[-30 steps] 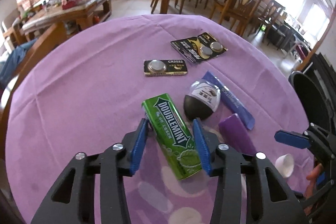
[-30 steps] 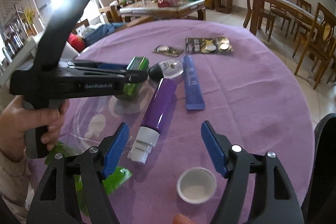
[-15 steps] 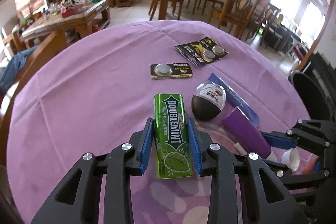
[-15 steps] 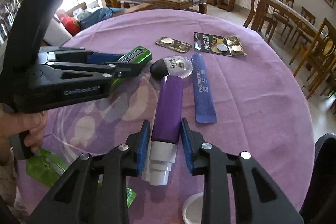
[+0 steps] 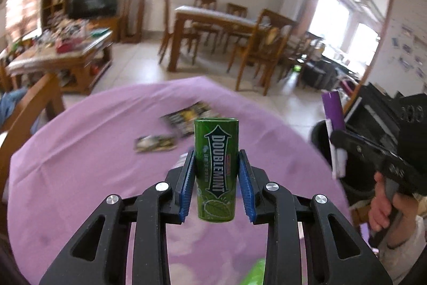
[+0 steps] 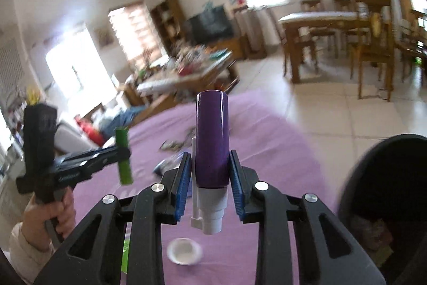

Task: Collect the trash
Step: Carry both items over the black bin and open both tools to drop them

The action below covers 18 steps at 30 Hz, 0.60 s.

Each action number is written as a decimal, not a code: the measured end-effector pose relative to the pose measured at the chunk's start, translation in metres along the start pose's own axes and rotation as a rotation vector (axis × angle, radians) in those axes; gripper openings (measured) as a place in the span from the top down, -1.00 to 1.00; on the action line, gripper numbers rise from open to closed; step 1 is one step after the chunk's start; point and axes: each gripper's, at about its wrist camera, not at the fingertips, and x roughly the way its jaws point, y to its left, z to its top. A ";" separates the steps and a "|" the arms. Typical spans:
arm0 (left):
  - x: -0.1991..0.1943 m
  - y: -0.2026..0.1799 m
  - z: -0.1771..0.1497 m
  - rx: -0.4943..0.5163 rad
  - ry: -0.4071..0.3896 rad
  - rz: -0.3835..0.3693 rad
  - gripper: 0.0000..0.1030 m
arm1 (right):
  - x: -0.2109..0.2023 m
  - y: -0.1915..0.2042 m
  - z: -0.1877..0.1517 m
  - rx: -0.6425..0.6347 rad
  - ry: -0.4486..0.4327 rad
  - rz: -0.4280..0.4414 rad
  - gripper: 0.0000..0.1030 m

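Two grippers rise from a purple-clothed round table (image 5: pixel 80 151) during a living-room trash pickup. The left gripper (image 5: pixel 216 183) is clamped on a green Doublemint gum pack (image 5: pixel 215 167), standing upright between its blue pads and clear of the cloth; the right gripper (image 6: pixel 210 183), its jaws having just closed, grips a purple tube (image 6: pixel 212 140) near its white neck, also lifted off the table. Both loads look bound for the black bin (image 6: pixel 384 194) standing just off the table's right edge. To finish the step well, each piece should be carried level and squarely over the bin's mouth before the pads let go, one hand at a time so the two tools do not collide, with the tube's dangling white neck kept clear of the rim. Left on the table: two battery cards (image 5: pixel 156 143), blurred, toward the far edge; one white cap (image 6: pixel 184 250) near the front edge; a green scrap (image 6: pixel 125 253) beside it. Other small items behind the tube are too blurred to count.
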 end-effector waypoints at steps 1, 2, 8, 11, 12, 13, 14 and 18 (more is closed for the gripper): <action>0.002 -0.013 0.004 0.014 -0.005 -0.023 0.39 | -0.012 -0.011 0.003 0.018 -0.031 -0.019 0.46; 0.003 -0.022 0.006 0.024 -0.007 -0.042 0.39 | -0.023 -0.021 0.005 0.032 -0.056 -0.033 0.46; 0.035 -0.114 0.021 0.125 0.015 -0.173 0.39 | -0.078 -0.080 0.009 0.115 -0.175 -0.129 0.46; 0.059 -0.162 0.022 0.176 0.037 -0.236 0.39 | -0.096 -0.105 0.007 0.154 -0.212 -0.169 0.46; 0.066 -0.174 0.021 0.186 0.042 -0.252 0.39 | -0.102 -0.113 0.006 0.166 -0.221 -0.180 0.46; 0.078 -0.191 0.021 0.200 0.053 -0.274 0.39 | -0.105 -0.122 0.005 0.181 -0.229 -0.195 0.46; 0.088 -0.203 0.019 0.206 0.065 -0.288 0.39 | -0.110 -0.130 0.003 0.194 -0.235 -0.207 0.46; 0.133 -0.249 0.004 0.229 0.124 -0.334 0.39 | -0.116 -0.158 -0.009 0.239 -0.234 -0.246 0.46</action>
